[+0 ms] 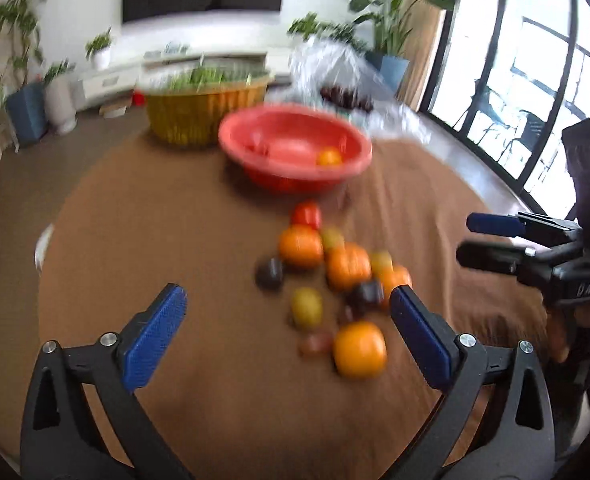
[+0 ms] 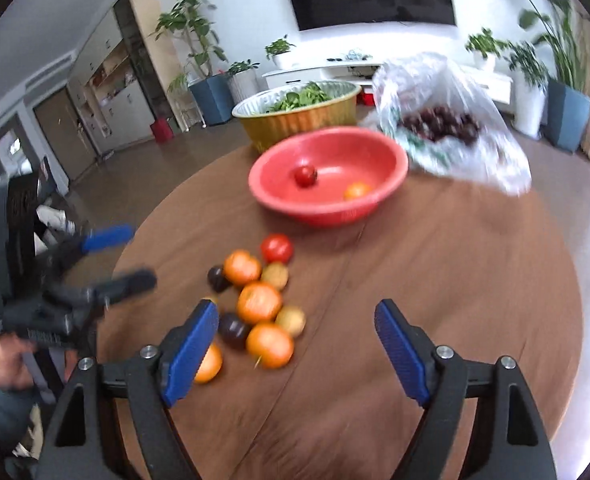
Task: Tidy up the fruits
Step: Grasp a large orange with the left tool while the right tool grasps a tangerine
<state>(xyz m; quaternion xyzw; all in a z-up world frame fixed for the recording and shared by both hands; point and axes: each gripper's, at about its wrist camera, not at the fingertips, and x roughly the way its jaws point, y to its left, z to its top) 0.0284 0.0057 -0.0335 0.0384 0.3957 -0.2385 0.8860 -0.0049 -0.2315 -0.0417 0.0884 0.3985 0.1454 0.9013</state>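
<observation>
A pile of loose fruit lies on the round brown table (image 2: pixel 455 280): oranges (image 2: pixel 259 302), a red tomato (image 2: pixel 277 248), dark plums (image 2: pixel 233 330) and yellowish fruits (image 2: pixel 291 320). The same pile shows in the left wrist view, with an orange (image 1: pixel 359 349) nearest. A red bowl (image 2: pixel 391 152) behind the pile holds a tomato (image 2: pixel 305 176) and an orange (image 2: pixel 357 191); the bowl also shows in the left wrist view (image 1: pixel 235 140). My left gripper (image 1: pixel 289 304) is open and empty, just short of the pile. My right gripper (image 2: pixel 297 318) is open and empty, above the pile's near edge.
A gold foil bowl of greens (image 2: pixel 299 116) stands behind the red bowl. A clear plastic bag of dark cherries (image 2: pixel 441 122) lies at the back right. The right gripper shows at the right edge of the left wrist view (image 1: pixel 465 240). Potted plants and a TV stand line the wall.
</observation>
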